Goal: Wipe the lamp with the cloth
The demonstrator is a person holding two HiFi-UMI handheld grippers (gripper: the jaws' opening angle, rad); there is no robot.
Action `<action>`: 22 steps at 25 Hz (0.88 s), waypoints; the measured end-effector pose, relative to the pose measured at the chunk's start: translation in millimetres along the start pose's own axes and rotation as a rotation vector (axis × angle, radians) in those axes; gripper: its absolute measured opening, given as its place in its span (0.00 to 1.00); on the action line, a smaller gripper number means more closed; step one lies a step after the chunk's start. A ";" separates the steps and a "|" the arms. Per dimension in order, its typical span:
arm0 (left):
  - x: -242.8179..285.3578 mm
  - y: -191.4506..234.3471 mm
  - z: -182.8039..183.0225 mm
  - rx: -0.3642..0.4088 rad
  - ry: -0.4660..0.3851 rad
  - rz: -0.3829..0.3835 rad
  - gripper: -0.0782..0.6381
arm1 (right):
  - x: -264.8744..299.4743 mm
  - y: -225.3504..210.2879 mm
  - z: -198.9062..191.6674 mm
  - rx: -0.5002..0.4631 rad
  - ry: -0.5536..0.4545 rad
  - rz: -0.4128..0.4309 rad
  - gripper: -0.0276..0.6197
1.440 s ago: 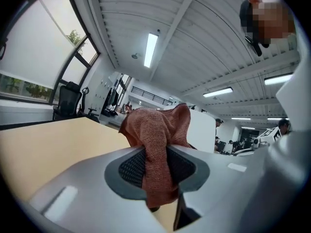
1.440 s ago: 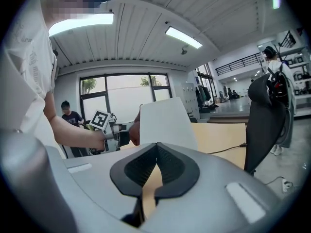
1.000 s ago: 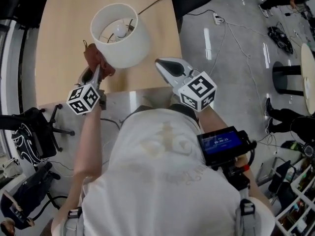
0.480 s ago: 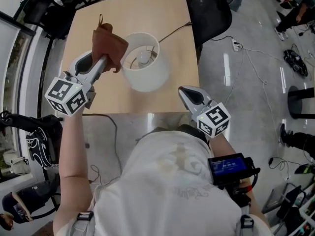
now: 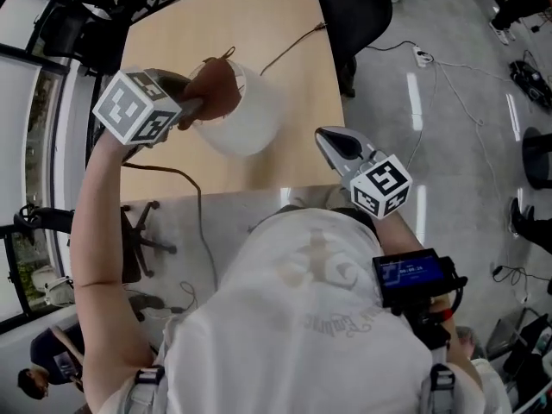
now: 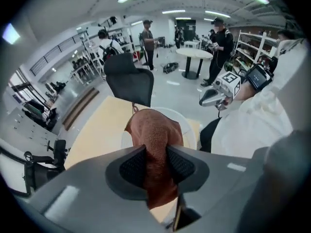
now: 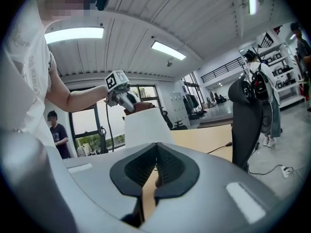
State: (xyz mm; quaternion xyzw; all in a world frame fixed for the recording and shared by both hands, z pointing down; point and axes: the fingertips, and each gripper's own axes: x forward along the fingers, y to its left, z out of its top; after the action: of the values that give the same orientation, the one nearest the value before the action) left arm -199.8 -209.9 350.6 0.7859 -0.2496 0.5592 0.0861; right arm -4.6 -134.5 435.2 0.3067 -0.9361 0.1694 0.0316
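Left gripper: the left gripper [image 5: 197, 104] is clamping down on the cloth [image 5: 216, 89]. In the left gripper view both pads are pressing into the fabric, so the jaws are standing partly apart with the cloth filling the gap [image 6: 156, 165].

Cloth: the reddish-brown cloth [image 6: 154, 135] is bunching up past the fingertips, with a tail hanging out behind the pads too. It's sitting right at the top rim of the lamp's shade, on the side nearer the left arm. From the right gripper view it looks like it's touching the rim [image 7: 138, 107].

Lamp: the lamp [image 5: 250, 123] with its white shade is standing upright on the wooden table [image 5: 172, 24], close to the edge nearest the person. Its cord [image 5: 293, 46] is trailing off over the far side of the tabletop.

Right gripper: the right gripper [image 5: 332, 141] is hovering off to the side, well apart from the lamp and just past the table edge, pointing roughly level. Its jaws are pinching together at the tips with nothing between them [image 7: 156, 166].

Left arm: it's reaching up and over, so the gripper is angling steeply down onto the shade.

Around the scene: a black office chair [image 5: 354, 7] is sitting at the far side of the table, and a few people are standing around a round white table [image 6: 194, 52] in the background.
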 end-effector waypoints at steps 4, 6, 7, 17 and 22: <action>18.8 3.9 -7.1 -0.020 0.149 -0.021 0.26 | -11.8 -7.8 6.5 0.007 -0.017 -0.014 0.06; 27.2 -0.4 -0.2 -0.022 0.142 -0.036 0.26 | -21.1 -9.9 4.8 0.015 -0.016 -0.037 0.06; 28.6 -4.3 5.1 -0.022 0.125 -0.053 0.26 | -22.6 -11.9 4.7 0.018 -0.021 -0.038 0.06; 19.4 -31.6 -32.6 0.067 0.245 -0.298 0.26 | 3.8 0.7 -16.0 0.032 -0.016 0.007 0.06; 16.6 -9.7 -19.4 0.086 0.468 -0.115 0.26 | -19.4 -22.4 1.1 0.037 -0.016 0.025 0.06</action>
State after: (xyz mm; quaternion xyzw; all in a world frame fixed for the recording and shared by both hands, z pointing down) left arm -207.1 -198.5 374.3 0.6510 -0.1537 0.7302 0.1395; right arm 24.2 -140.8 437.6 0.2968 -0.9368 0.1846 0.0161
